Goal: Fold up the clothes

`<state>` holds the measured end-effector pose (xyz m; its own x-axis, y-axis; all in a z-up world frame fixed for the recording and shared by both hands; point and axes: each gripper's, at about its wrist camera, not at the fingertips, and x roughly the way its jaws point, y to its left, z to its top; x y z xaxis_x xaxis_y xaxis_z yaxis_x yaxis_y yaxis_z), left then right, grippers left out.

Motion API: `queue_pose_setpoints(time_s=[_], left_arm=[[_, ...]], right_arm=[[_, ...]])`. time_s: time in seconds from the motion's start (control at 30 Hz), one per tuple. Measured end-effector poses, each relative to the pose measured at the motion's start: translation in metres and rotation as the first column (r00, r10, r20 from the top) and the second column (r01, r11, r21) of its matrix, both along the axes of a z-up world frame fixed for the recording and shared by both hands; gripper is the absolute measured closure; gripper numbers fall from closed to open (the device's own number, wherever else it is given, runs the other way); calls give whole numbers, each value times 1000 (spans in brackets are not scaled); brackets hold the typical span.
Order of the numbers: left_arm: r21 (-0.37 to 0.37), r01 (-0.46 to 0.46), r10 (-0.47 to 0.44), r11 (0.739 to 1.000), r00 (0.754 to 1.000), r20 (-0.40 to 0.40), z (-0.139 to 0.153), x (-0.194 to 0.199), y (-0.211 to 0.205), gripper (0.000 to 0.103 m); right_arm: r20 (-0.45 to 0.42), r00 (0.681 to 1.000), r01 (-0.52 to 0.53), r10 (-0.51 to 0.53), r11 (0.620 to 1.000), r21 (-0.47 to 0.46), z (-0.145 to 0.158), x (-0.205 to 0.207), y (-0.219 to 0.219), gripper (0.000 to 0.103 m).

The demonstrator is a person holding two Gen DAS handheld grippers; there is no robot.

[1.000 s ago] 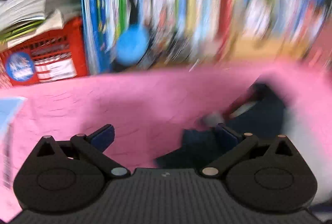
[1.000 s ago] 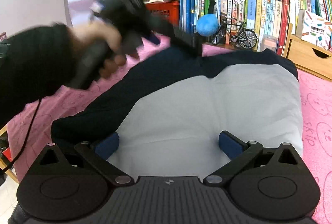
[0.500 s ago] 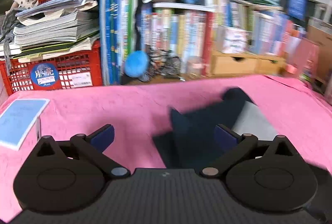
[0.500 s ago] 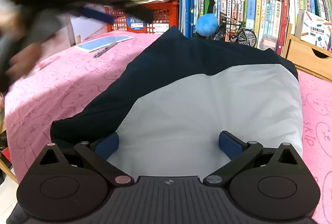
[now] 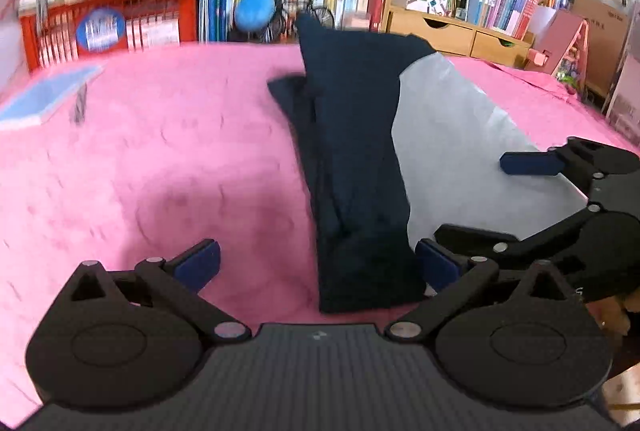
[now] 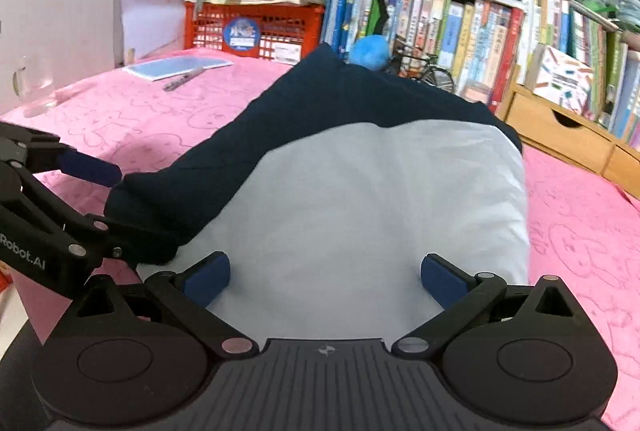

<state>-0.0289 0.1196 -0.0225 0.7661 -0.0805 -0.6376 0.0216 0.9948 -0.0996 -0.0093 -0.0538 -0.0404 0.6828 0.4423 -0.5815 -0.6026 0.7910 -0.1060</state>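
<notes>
A navy and light grey shirt (image 6: 376, 199) lies folded on the pink cloth (image 6: 120, 119). In the left wrist view its navy sleeve (image 5: 352, 159) runs lengthwise beside the grey panel (image 5: 452, 151). My left gripper (image 5: 316, 265) is open low over the sleeve's near end, which lies closer to its right finger. It holds nothing. My right gripper (image 6: 325, 275) is open over the near edge of the grey panel and grips nothing. Each gripper shows in the other's view: the right gripper (image 5: 488, 199) at the right, the left gripper (image 6: 120, 203) at the navy corner.
A red crate (image 6: 256, 27) with stacked papers and a shelf of books (image 6: 460, 19) stand behind the table. A blue notebook (image 6: 180, 65) and a pen (image 6: 184, 79) lie at the far left. A blue ball (image 6: 370, 51) and wooden drawers (image 6: 560, 131) sit at the back.
My left gripper has come back from the far side, leaving the navy sleeve laid over the shirt, and now sits low at the near left corner. The right gripper has stayed put.
</notes>
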Motion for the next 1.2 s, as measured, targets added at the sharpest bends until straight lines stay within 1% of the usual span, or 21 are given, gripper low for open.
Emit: queue_pose_setpoints(time_s=[0.1, 0.17, 0.33, 0.47, 0.57, 0.63, 0.7, 0.73, 0.83, 0.9, 0.97, 1.07, 1.17, 1.2], left_arm=[[15, 0, 0, 1000, 1000, 9, -2, -3, 0, 0], [23, 0, 0, 1000, 1000, 9, -3, -4, -1, 0], [43, 0, 0, 999, 1000, 10, -5, -8, -3, 0], [51, -18, 17, 999, 1000, 14, 0, -17, -12, 0], [37, 29, -29, 999, 999, 13, 4, -28, -21, 0], [73, 50, -51, 996, 999, 9, 5, -32, -30, 0], [116, 65, -65, 991, 998, -1, 4, -33, -40, 0], [122, 68, -68, 990, 998, -6, 3, -32, -42, 0], [122, 71, -70, 990, 997, -12, -2, -31, -46, 0], [111, 68, -67, 992, 998, -8, -3, -31, -44, 0], [105, 64, -64, 992, 998, -3, -4, -31, -44, 0], [105, 52, -54, 993, 998, 18, -6, -34, -47, 0], [104, 42, -45, 994, 998, 35, -7, -36, -48, 0], [104, 40, -44, 994, 998, 36, -7, -36, -49, 0]], right_arm=[[-9, 1000, 15, -15, 1000, -11, 1, -3, -4, 0], [-13, 1000, -6, 6, 1000, -10, 2, -8, -11, 0], [-14, 1000, -19, 19, 1000, -9, 6, -23, -31, 0], [-2, 1000, -23, 23, 998, -54, 8, -36, -34, 0], [20, 999, -33, 35, 995, -98, 6, -47, -33, 0], [31, 999, -40, 43, 994, -103, 5, -54, -33, 0], [31, 999, -38, 40, 996, -85, 7, -57, -39, 0], [31, 999, -37, 39, 997, -75, 8, -59, -41, 0], [29, 999, -22, 24, 999, -46, 13, -62, -51, 0], [29, 1000, -3, 4, 999, -43, 16, -63, -57, 0], [6, 1000, 19, -19, 999, -46, 14, -63, -62, 0], [-66, 996, 55, -57, 998, -39, 0, -56, -72, 0], [-156, 985, 92, -79, 993, 80, -6, -46, -86, 0], [-154, 985, 91, -78, 993, 78, -6, -46, -85, 0]])
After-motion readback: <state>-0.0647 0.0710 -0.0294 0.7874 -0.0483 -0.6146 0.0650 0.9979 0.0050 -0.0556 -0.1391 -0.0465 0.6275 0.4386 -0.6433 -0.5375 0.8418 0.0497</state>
